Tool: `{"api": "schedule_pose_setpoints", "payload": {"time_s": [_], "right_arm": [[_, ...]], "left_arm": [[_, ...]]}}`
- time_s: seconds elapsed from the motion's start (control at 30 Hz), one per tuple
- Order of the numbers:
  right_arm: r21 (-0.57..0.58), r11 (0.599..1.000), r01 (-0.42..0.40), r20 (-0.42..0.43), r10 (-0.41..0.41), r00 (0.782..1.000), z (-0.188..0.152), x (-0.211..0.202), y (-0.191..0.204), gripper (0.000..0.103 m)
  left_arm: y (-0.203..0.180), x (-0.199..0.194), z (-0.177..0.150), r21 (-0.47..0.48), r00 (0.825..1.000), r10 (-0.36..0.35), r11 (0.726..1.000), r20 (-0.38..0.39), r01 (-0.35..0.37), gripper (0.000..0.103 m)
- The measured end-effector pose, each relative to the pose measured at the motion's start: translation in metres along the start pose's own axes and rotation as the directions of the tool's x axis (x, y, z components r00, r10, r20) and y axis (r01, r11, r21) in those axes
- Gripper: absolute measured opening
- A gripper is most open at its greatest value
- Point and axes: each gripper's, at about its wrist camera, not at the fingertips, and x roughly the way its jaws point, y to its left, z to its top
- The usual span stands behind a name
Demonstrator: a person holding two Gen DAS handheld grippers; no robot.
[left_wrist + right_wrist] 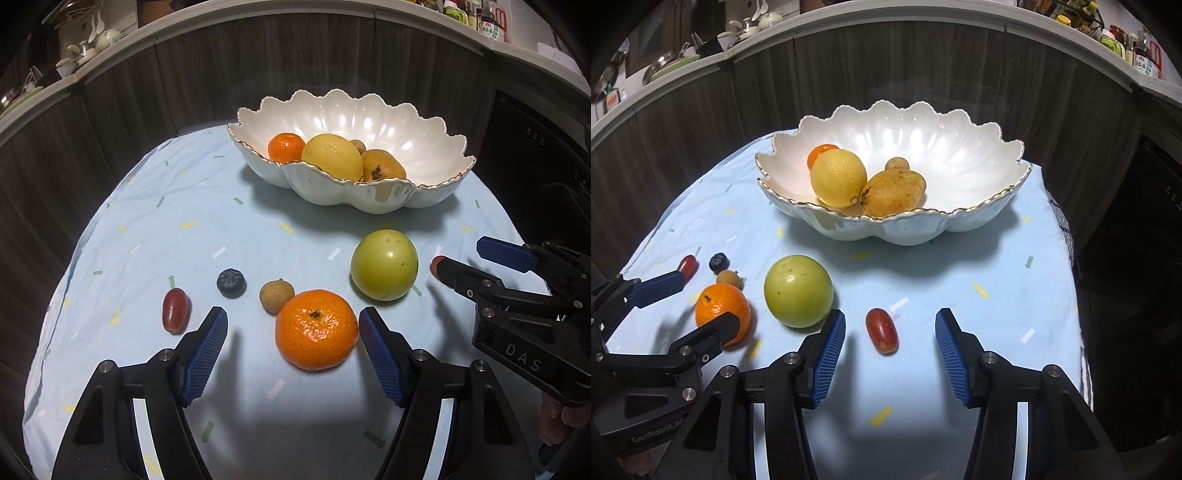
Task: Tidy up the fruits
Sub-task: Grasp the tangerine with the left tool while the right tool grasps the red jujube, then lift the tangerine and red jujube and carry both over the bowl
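Blue-padded left gripper (pixel 291 334), jaws apart, straddles the round orange mandarin (pixel 316 329) near the green apple (pixel 384 264), while the right gripper (pixel 890 334), also apart, brackets the red oblong grape (pixel 881 331): centre each fruit, close gently, then carry to the far white scalloped ceramic bowl (pixel 979 218).

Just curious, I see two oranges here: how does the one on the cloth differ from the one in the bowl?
The orange on the cloth looks larger than the orange in the bowl, though it is also nearer the camera. The cloth one lies in full view between the left gripper fingers; the bowl one is partly hidden behind the lemon. Both are round, bright orange and dimpled.
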Motion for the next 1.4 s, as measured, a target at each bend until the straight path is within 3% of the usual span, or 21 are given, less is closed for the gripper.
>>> {"api": "schedule_pose_setpoints", "payload": {"time_s": [0.23,0.47,0.63,1.4], "right_arm": [[0.003,1.0,-0.012,-0.031,0.012,0.999,-0.003,0.012,-0.002,0.042],[0.003,1.0,-0.024,-0.035,0.024,0.999,-0.004,0.018,-0.002,0.033],[0.011,1.0,-0.026,-0.029,0.026,0.999,-0.004,0.018,-0.002,0.019],[0.081,0.996,-0.029,0.027,0.027,0.999,-0.006,-0.018,0.009,0.018]], "left_arm": [[-0.001,0.007,0.001,-0.01,1.0,-0.018,1.0,-0.017,0.018,0.068],[-0.003,0.013,-0.001,-0.011,0.998,-0.048,0.999,-0.038,0.048,0.055],[-0.007,0.013,0.0,-0.009,0.998,-0.059,0.998,-0.037,0.058,0.047],[0.0,-0.016,0.012,-0.012,0.998,-0.051,0.999,0.037,0.051,0.045]]}}
